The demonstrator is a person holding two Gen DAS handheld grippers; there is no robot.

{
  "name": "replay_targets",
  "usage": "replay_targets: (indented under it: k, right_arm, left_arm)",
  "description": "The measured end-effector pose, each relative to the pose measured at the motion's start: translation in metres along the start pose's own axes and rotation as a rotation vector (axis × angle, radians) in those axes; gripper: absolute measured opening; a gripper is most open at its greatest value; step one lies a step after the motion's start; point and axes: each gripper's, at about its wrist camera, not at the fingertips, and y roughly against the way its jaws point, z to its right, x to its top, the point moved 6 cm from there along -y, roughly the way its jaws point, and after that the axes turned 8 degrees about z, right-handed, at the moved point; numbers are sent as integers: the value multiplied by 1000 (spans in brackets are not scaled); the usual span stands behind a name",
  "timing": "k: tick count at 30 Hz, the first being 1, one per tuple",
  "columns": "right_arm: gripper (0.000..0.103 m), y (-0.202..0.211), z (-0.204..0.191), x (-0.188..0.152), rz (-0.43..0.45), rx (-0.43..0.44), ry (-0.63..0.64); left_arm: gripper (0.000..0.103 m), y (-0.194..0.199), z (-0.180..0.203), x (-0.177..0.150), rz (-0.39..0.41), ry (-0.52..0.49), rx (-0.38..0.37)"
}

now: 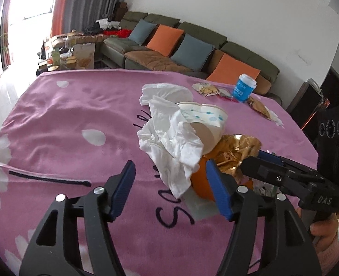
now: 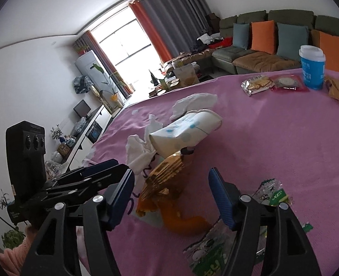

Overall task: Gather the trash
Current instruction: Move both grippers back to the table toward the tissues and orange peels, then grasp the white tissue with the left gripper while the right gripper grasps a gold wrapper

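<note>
A trash pile lies on the pink blanket (image 1: 54, 124): crumpled white tissues (image 1: 171, 142), a tipped paper cup with blue dots (image 1: 206, 117), a gold and orange wrapper (image 1: 229, 154). My left gripper (image 1: 171, 188) is open, its right finger against the orange wrapper, just before the tissue. My right gripper (image 2: 171, 197) is open around the gold and orange wrapper (image 2: 167, 184), with the cup (image 2: 187, 131) and tissues (image 2: 137, 149) beyond. A green-white wrapper (image 2: 217, 250) lies under its right finger.
A blue cup with a white lid (image 1: 244, 87) and snack packets (image 1: 207, 89) sit at the far side of the table. A sofa with orange and blue cushions (image 1: 169, 41) stands behind. The right gripper's body (image 1: 307, 179) crosses the left wrist view.
</note>
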Motion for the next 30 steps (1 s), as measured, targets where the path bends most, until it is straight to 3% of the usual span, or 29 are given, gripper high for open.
replay_targets:
  k: [3, 9, 19, 30]
  right_arm:
    - [49, -1, 6, 0, 1, 6, -36]
    - [26, 8, 17, 3, 22, 32, -93]
    - [6, 23, 14, 6, 48, 95, -121]
    - [2, 41, -1, 20, 102, 107, -48]
  left_arm:
    - [52, -12, -3, -1, -32, 16, -5]
    - [14, -26, -7, -10, -86, 71, -69]
    - [7, -3, -7, -13, -36, 69, -83]
    - [7, 46, -35, -23, 36, 107, -73]
